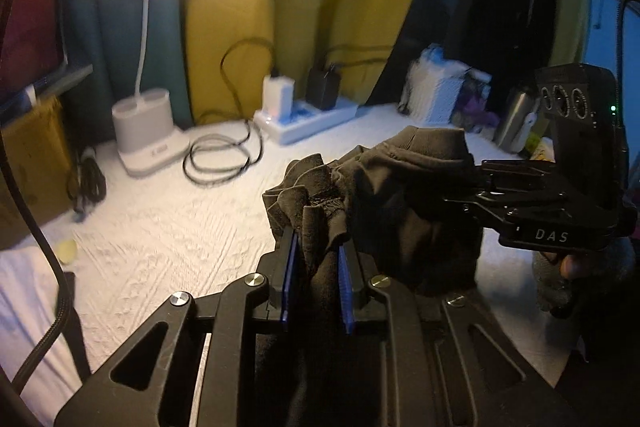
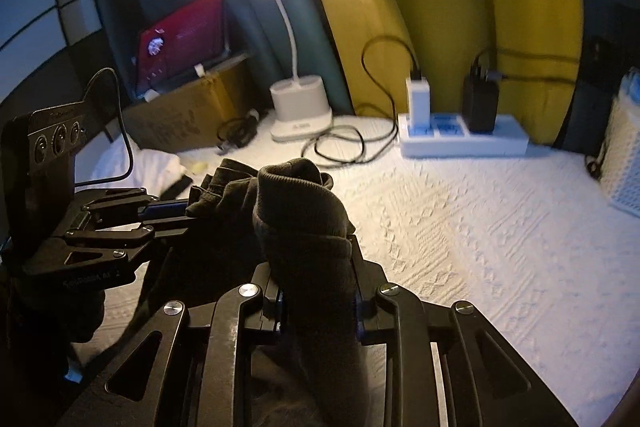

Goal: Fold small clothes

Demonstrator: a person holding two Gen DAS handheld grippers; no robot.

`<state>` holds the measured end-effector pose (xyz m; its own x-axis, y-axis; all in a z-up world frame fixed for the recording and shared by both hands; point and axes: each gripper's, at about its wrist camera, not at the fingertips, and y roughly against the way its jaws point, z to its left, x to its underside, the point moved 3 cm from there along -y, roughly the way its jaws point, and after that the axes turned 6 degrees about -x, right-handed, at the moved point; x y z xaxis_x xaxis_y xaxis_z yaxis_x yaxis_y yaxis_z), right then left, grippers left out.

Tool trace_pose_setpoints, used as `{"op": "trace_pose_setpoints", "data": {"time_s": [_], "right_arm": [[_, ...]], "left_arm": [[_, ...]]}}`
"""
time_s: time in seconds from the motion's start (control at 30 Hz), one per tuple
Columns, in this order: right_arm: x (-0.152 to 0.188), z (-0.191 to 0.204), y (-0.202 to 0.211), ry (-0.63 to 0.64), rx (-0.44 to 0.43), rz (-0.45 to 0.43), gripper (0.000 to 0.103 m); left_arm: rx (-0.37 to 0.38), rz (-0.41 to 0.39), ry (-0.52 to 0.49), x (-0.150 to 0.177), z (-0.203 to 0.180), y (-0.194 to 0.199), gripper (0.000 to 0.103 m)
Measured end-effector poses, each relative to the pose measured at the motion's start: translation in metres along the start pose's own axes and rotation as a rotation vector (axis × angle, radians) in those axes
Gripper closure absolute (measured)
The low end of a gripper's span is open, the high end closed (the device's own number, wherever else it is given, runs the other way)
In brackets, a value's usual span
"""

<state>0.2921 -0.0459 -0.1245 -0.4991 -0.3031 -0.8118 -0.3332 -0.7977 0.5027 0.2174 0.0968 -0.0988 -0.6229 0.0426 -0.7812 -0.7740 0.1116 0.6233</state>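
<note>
Inventory by count:
- Hand-held grippers: two, left hand-held gripper point(image 1: 318, 267) and right hand-held gripper point(image 2: 318, 291).
- Dark garment point(image 1: 400, 195): one, bunched.
- Desk lamp point(image 2: 298, 107): one, lit.
- Power strip point(image 2: 464, 141): one.
- Plugged adapters: two, white adapter point(image 2: 418, 99) and black adapter point(image 2: 482, 103).
- Cardboard box point(image 2: 180, 119): one.
- Metal flask point(image 1: 516, 123): one.

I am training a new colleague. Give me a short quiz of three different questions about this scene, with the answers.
1. True or false: both tongs are shut on the dark garment.
2. What lights the white bedspread?
 A. a candle
 B. a white desk lamp
 C. a ceiling light
3. Fill in: the black charger is plugged into the white ____.

Key: 1 true: left tongs, right tongs. 2 B, desk lamp. 3 power strip.
</note>
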Motion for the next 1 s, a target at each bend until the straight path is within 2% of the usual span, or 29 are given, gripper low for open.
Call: {"op": "trace_pose_setpoints", "data": {"time_s": [0.5,0.63,1.0], "right_arm": [[-0.013,0.073,0.106,0.145,0.002,-0.214,0.079],[-0.017,0.093,0.129,0.185,0.003,-0.265,0.079],[-0.021,0.165,0.190,0.322,-0.015,-0.403,0.079]], "left_arm": [[-0.064,-0.217,-0.072,-0.018,-0.045,0.111,0.087],[-0.057,-0.275,-0.085,-0.018,-0.056,0.140,0.087],[-0.123,-0.418,-0.111,-0.016,-0.057,0.219,0.087]]}}
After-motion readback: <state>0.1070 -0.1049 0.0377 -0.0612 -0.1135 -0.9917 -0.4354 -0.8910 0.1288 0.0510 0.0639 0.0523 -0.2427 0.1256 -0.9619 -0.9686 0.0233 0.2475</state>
